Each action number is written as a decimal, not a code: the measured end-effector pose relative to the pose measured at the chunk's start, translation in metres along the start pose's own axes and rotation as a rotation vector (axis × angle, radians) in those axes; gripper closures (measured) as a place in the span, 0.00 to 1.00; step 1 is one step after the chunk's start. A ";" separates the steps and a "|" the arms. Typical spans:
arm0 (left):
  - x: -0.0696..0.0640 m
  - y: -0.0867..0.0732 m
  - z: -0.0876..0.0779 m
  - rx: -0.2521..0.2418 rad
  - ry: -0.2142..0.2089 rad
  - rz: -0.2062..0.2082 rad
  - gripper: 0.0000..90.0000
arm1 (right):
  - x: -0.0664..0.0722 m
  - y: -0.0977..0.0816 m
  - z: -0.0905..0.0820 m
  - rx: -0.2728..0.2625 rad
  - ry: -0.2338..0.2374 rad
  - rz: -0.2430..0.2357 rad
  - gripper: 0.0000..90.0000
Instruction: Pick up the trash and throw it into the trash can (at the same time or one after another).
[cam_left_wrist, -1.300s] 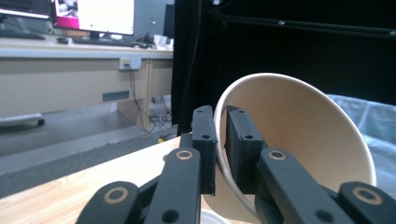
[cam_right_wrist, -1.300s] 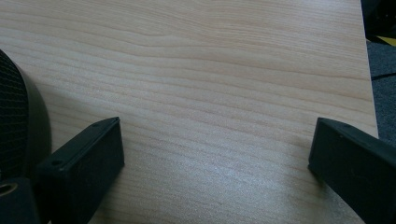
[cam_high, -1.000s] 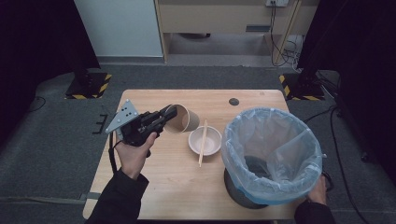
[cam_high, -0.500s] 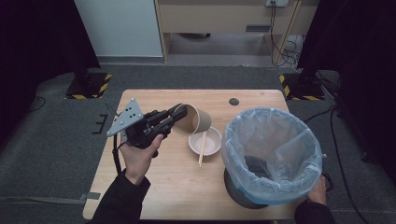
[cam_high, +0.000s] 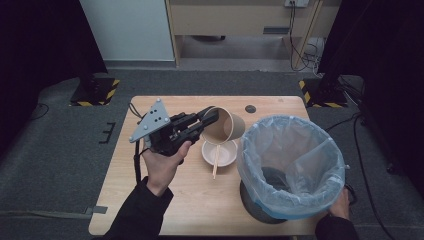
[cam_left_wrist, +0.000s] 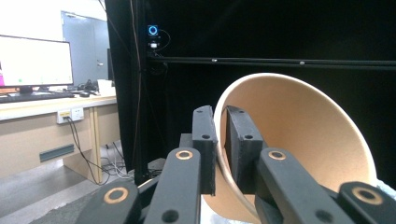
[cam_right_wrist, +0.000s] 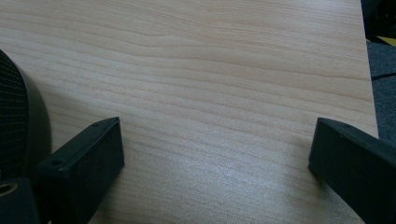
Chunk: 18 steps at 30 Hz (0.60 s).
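while i watch from the high view, the left gripper clamps the rim of the brown paper cup, held tipped on its side above the white bowl with wooden chopsticks. right gripper: jaws wide apart over the light wooden table, holding nothing, beside the blue-lined bin.

I see grey carpet, a white wall panel, black curtains and a wooden desk.
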<state>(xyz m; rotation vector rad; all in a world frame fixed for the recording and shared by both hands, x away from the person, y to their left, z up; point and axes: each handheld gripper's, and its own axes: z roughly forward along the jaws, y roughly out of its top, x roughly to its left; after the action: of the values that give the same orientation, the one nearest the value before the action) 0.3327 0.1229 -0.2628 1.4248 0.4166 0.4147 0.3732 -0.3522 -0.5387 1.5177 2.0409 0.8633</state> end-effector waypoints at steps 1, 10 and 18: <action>-0.001 0.001 0.001 -0.002 -0.003 0.001 0.91 | 0.000 0.000 0.000 0.000 0.000 0.000 0.04; -0.012 0.003 0.017 -0.017 -0.041 -0.001 0.91 | 0.000 0.000 0.000 0.000 0.000 0.000 0.04; -0.020 -0.003 0.032 -0.010 -0.074 -0.009 0.91 | 0.000 0.000 0.000 0.000 0.000 0.000 0.04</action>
<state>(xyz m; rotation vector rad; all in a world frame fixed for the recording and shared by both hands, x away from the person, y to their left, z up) 0.3316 0.0854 -0.2616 1.4234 0.3606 0.3556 0.3732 -0.3522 -0.5387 1.5180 2.0404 0.8636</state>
